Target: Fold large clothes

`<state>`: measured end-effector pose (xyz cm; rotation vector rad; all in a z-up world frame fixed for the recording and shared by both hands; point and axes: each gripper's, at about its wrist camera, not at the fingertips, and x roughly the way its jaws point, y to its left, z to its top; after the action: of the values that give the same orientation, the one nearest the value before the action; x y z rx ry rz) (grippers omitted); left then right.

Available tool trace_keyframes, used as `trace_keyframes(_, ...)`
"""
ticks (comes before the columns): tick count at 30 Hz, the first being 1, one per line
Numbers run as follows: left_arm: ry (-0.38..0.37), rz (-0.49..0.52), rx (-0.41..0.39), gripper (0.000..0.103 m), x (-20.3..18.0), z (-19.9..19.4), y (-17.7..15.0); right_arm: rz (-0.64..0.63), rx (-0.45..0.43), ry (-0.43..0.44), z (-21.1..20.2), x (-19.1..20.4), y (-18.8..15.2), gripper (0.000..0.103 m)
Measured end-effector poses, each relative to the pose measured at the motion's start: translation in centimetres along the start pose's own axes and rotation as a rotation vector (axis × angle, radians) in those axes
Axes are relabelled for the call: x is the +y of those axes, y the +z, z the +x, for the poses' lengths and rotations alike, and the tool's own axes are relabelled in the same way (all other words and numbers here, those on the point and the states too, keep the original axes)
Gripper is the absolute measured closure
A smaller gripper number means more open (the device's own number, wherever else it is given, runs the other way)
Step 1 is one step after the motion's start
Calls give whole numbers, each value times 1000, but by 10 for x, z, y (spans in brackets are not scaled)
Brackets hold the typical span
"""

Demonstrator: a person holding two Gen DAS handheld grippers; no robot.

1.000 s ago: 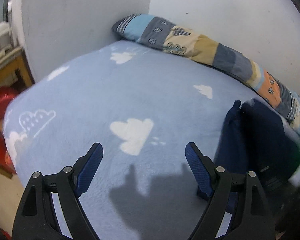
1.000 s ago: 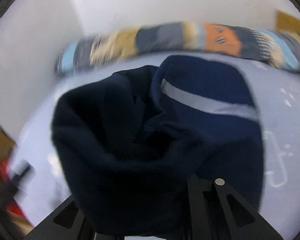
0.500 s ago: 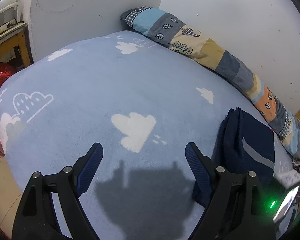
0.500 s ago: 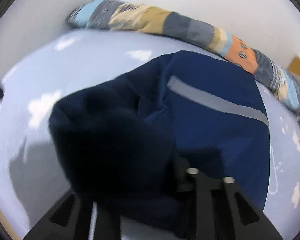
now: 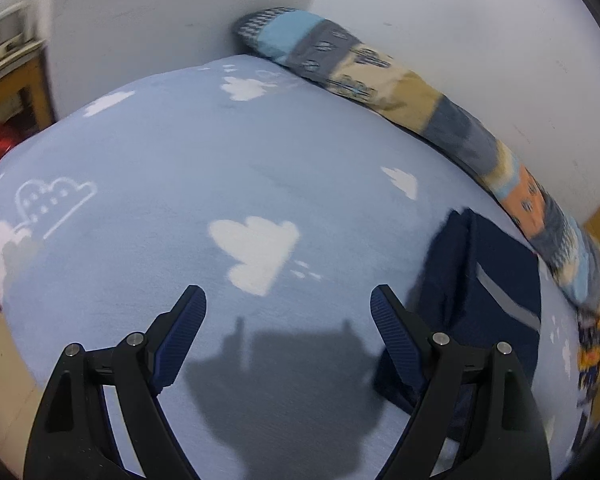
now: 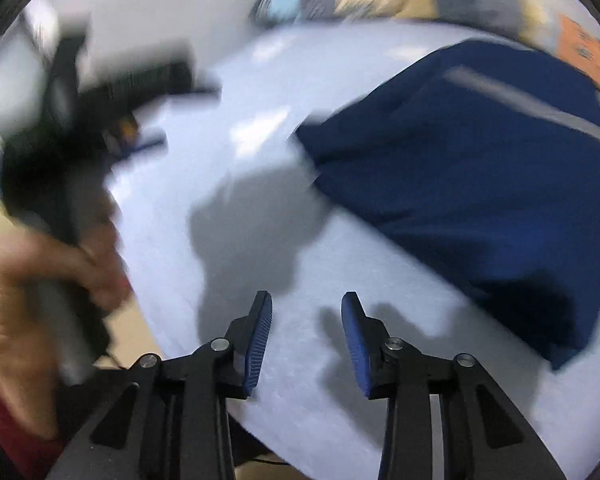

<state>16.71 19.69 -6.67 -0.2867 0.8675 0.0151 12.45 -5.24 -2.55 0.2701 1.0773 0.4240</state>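
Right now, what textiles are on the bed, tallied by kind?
Navy folded garment: 1
Light-blue cloud blanket: 1
Patchwork bolster by the wall: 1
Total: 3

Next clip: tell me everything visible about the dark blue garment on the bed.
The navy garment is a soft, fleece-like piece lying folded into a thick, roughly rectangular bundle on the light blue cloud-print blanket, near the patchwork bolster along the wall. A single grey stripe crosses its upper layer. Stacked layers show along its edge in the left wrist view. Both tongs, left and right, are open and off it; only the blanket visibly touches it.
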Motion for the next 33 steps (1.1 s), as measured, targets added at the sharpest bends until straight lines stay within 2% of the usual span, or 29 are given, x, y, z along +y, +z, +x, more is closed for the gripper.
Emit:
trace_keyframes(2,-38,66,3,18,-17,-1,-4,61,-100,-32,-35,-27,7,64)
trace_keyframes(4,-106,156,0,18,-42,-4,-9,107,-197,-120,-69,-57,16,66)
trace_keyframes(5,-123,196,-1,18,-53,-4,-12,117,-220,-166,-79,-68,19,72)
trace_keyframes(6,-146,246,0,18,-66,-5,-16,126,-228,-205,-85,-78,22,83)
trace_keyframes(7,-170,282,5,18,-76,-5,-20,146,-227,-225,-88,-90,23,87)
trace_keyframes(11,-239,394,41,18,-110,0,-36,174,-215,-198,-75,-104,16,91)
trace_keyframes(13,-215,420,70,18,-119,11,-42,175,-206,-176,-62,-102,6,91)
trace_keyframes(16,-117,439,167,18,-122,39,-50,140,-128,-236,-34,-105,-7,94)
trace_keyframes(18,-59,435,245,15,-115,61,-56,124,-92,-272,-20,-115,-19,103)
trace_keyframes(19,-68,402,274,15,-111,68,-56,116,-99,-272,-16,-120,-23,103)
trace_keyframes(21,-94,344,299,14,-104,72,-52,174,-107,-210,-16,-132,-25,103)
trace_keyframes(22,-91,345,297,15,-105,70,-50,216,-98,-182,-18,-137,-22,103)
trace_keyframes(25,-73,353,207,15,-111,47,-41,262,-81,-131,-31,-141,-13,101)
trace_keyframes(26,-103,357,162,15,-115,35,-37,282,-107,-96,-41,-143,-9,93)
trace_keyframes(28,-154,363,80,15,-123,16,-31,299,-160,-80,-58,-149,3,93)
trace_keyframes(30,-195,380,37,15,-135,6,-31,291,-198,-104,-72,-156,22,92)
trace_keyframes(33,-224,426,63,15,-154,15,-36,270,-223,-196,-80,-171,65,90)
